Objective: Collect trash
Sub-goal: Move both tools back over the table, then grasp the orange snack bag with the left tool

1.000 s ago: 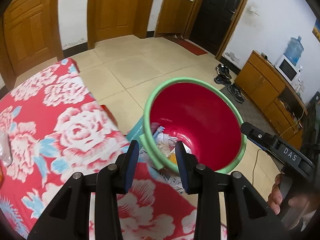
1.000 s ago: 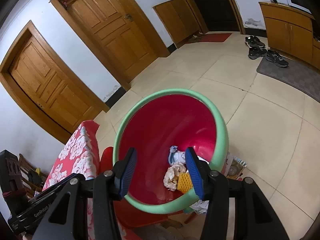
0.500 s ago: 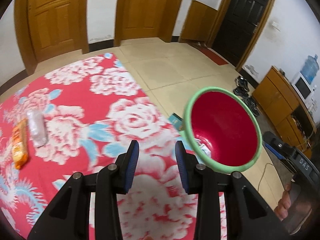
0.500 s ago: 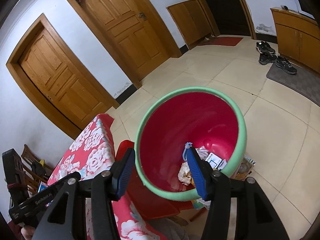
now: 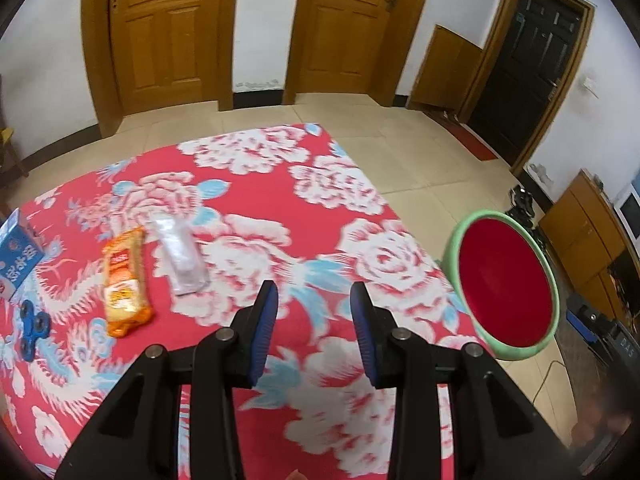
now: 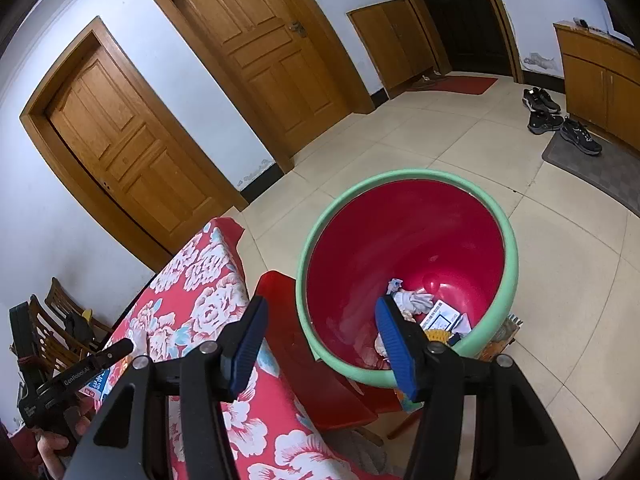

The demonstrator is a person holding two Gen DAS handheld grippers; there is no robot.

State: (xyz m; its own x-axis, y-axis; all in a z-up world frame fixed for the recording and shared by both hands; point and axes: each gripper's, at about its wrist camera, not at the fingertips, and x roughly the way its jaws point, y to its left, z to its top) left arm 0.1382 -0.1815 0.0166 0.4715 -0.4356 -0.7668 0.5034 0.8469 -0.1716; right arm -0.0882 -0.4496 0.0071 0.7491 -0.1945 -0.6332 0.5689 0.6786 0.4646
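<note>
Both hand-held grippers are empty at this moment: the left gripper (image 5: pixel 313 296) hangs over the table with its blue pads apart and only cloth showing between them, and the right gripper (image 6: pixel 320 320) stands at the near rim of the bin, where its jaws have just been opening with nothing between them. Largest in view is the table (image 5: pixel 256 184) under its red flowered cloth, which fills the left wrist view. Beside its right edge, lower down toward the floor, stands the red bin (image 6: pixel 404 264) with a green rim; it rests partly on what looks like a red stool (image 6: pixel 304 364) and already holds crumpled paper and small packets at the bottom. On the cloth, to the left of the left gripper and well apart from the bin, lie a clear plastic wrapper (image 5: pixel 181 256) and just beside it an orange snack packet (image 5: pixel 125 280). Further left are a blue-and-white carton (image 5: pixel 17 256) at the table's edge and a small blue fidget spinner (image 5: pixel 33 328); whether those two count as trash I cannot tell. I judge the step in hand to be the reach for the next piece, with some trash binned and at least two pieces left. The next move calls for the left gripper to swing left and down over the clear wrapper, the nearest piece, widen its jaws enough to straddle it, and pinch low against the cloth, since thin film is likely to slip or bunch the cloth.
</note>
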